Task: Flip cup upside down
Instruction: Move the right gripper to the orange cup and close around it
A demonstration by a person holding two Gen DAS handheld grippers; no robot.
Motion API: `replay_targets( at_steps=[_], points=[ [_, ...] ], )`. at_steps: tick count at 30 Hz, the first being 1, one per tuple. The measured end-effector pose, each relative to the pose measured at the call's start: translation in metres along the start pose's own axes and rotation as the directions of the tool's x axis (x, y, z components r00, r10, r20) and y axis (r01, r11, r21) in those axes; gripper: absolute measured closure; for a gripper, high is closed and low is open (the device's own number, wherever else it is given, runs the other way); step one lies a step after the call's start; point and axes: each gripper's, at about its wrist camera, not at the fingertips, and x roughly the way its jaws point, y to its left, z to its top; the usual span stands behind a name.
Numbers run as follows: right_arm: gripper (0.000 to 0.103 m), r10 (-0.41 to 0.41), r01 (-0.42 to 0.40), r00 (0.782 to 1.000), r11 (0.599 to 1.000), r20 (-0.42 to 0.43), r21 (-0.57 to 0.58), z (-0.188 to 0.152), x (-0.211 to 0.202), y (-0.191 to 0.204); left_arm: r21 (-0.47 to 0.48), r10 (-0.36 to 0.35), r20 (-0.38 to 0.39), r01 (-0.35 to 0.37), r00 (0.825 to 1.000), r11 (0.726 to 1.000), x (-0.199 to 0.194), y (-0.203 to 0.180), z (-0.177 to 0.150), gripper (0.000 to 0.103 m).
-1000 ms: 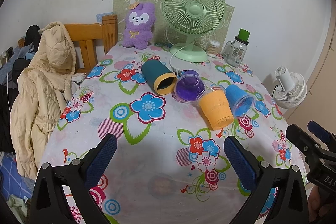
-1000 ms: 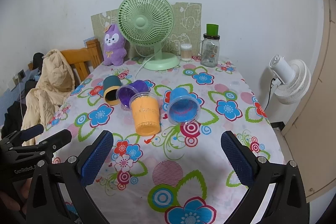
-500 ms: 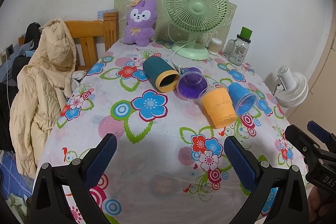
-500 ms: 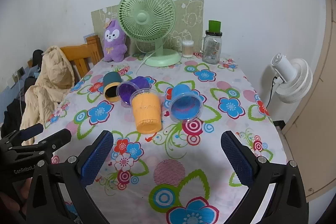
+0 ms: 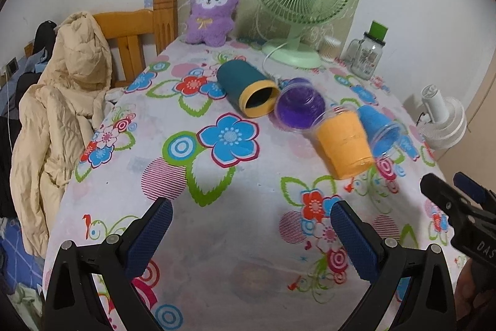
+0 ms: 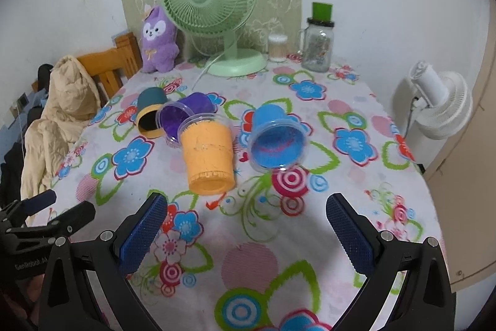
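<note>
4 cups lie on their sides on the floral table (image 6: 310,262), in a row in front of the green fan (image 6: 214,8): teal cup (image 6: 148,114) furthest left of it, then purple cup (image 6: 183,114), orange cup (image 6: 207,157) and blue cup (image 6: 276,141) to the right. None flipped yet. Right gripper (image 6: 246,228) gapes wide and empty, hovering short of the orange and blue cups. Left gripper (image 5: 251,238) equally wide, empty, well back from the fan. My call: take 1 cup across its middle, squeeze gently since that thin plastic looks flexible, lift clear of its neighbours, then roll the wrist so the rim lands flat.
</note>
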Motion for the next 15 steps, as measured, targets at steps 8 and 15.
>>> replay_targets(
  at_steps=[8,15],
  points=[
    [0.0,0.053,-0.057,0.993,0.998,-0.103,-0.039,0.015,0.061,0.019,0.033,0.021,-0.058,-0.019,0.998,0.999,0.03,-0.001,0.01,0.0],
    [0.012,0.067,-0.079,0.981,0.995,-0.18,-0.058,0.021,0.1,0.028,0.07,0.025,-0.109,-0.017,0.994,0.997,0.05,-0.005,0.012,0.0]
  ],
)
